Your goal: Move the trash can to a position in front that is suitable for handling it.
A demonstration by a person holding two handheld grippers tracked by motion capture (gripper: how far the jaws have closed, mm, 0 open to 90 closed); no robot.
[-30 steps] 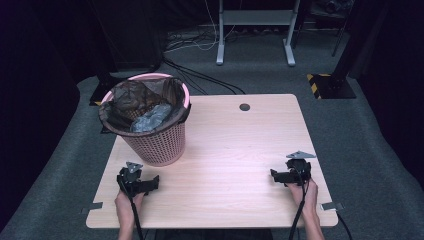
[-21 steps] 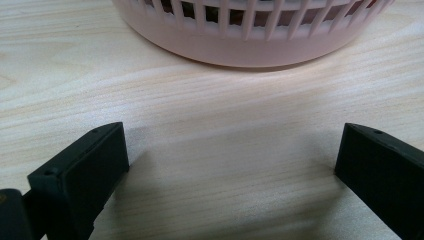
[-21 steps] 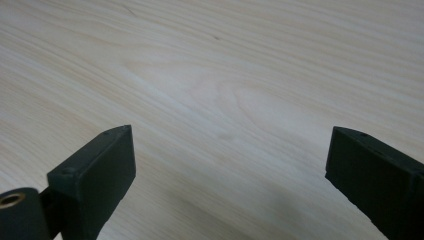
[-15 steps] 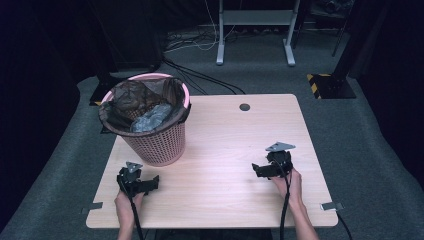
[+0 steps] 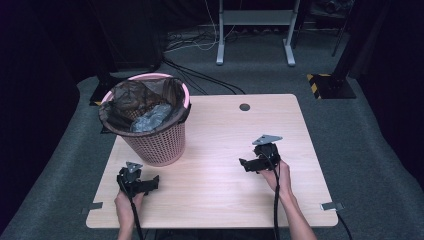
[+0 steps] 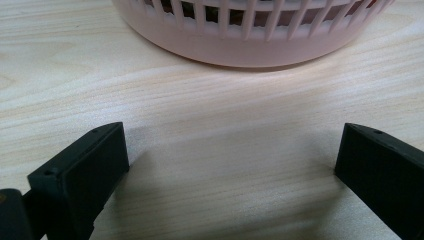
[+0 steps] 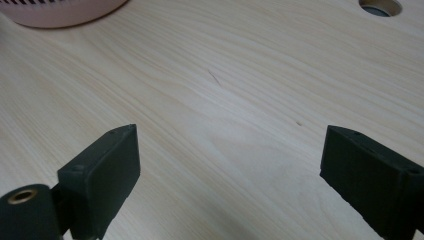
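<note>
The right gripper [image 5: 248, 164], jaws wide and holding nothing after easing slightly closer together, hangs over bare table [image 5: 220, 195], aimed toward the pink basket [image 5: 159, 145] well off ahead of it. The left gripper [image 5: 148, 183], equally wide and empty, sits just short of the basket's base. Inside, a dark bag [image 5: 120, 107] lines the rim around crumpled waste [image 5: 150, 117]. A grab at the loose liner could likely tip the light basket, or tear the thin film.
</note>
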